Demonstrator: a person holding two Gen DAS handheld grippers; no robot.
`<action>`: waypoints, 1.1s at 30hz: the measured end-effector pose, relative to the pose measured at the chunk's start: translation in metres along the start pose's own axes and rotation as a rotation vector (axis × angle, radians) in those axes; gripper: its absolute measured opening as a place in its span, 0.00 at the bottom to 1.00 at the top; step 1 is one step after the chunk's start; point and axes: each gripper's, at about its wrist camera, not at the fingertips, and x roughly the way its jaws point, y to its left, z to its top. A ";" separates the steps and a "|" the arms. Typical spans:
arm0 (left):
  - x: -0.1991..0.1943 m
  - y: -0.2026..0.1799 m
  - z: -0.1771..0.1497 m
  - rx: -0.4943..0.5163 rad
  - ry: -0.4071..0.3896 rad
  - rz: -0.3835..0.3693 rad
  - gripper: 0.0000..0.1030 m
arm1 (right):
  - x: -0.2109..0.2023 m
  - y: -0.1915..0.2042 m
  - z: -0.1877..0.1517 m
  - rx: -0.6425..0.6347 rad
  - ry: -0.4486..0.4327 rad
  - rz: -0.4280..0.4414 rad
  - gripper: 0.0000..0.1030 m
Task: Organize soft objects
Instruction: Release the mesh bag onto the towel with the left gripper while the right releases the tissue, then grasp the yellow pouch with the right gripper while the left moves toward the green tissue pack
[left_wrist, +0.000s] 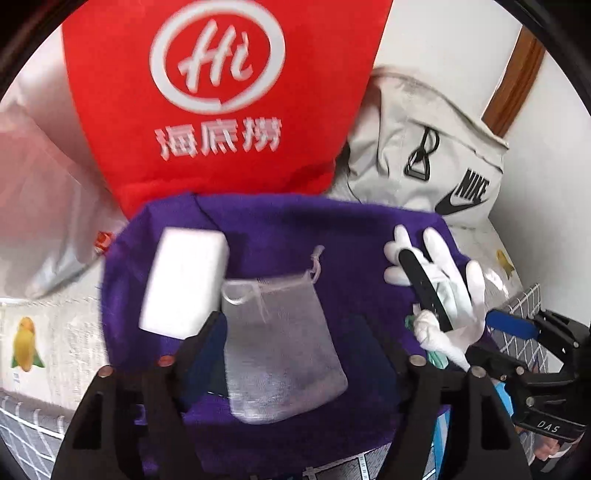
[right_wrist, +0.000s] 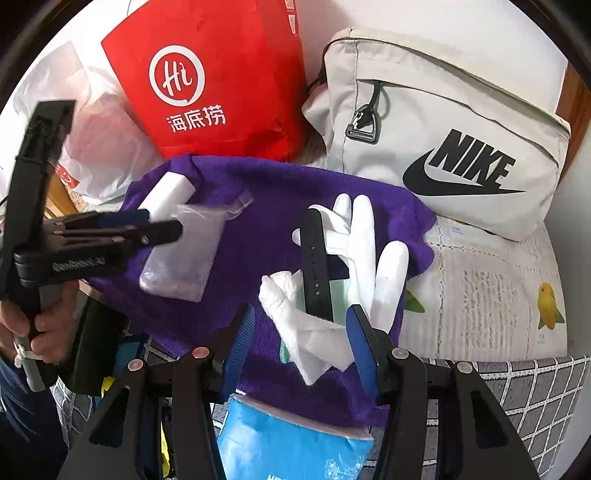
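A purple towel (left_wrist: 277, 229) (right_wrist: 277, 184) is spread on the bed. On it lie a white sponge block (left_wrist: 184, 280) (right_wrist: 166, 195), a grey mesh drawstring pouch (left_wrist: 280, 350) (right_wrist: 184, 251), a white glove (left_wrist: 443, 266) (right_wrist: 362, 236), a black strap (left_wrist: 424, 288) (right_wrist: 314, 258) and a crumpled white tissue (left_wrist: 436, 332) (right_wrist: 306, 332). My left gripper (left_wrist: 291, 332) (right_wrist: 162, 223) stands open over the pouch's top, with the sponge just to its left. My right gripper (right_wrist: 301, 332) (left_wrist: 495, 339) is open, and the tissue lies between its blue pads (right_wrist: 240, 343) without being pressed.
A red bag with a white logo (left_wrist: 221, 92) (right_wrist: 221, 81) and a grey Nike bag (left_wrist: 443, 166) (right_wrist: 461, 147) stand behind the towel. A white plastic bag (right_wrist: 99, 140) lies at the left. A blue pack (right_wrist: 291, 439) lies at the towel's near edge. A hand (right_wrist: 40, 332) holds the left gripper.
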 end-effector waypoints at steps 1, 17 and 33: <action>-0.005 -0.001 0.000 0.006 -0.011 0.022 0.70 | -0.001 0.001 -0.001 0.002 0.000 -0.001 0.50; -0.088 0.007 -0.063 -0.020 -0.035 0.109 0.70 | -0.050 0.057 -0.060 -0.078 -0.011 0.098 0.50; -0.133 0.035 -0.166 -0.116 -0.072 0.045 0.70 | -0.011 0.135 -0.119 -0.184 0.139 0.242 0.62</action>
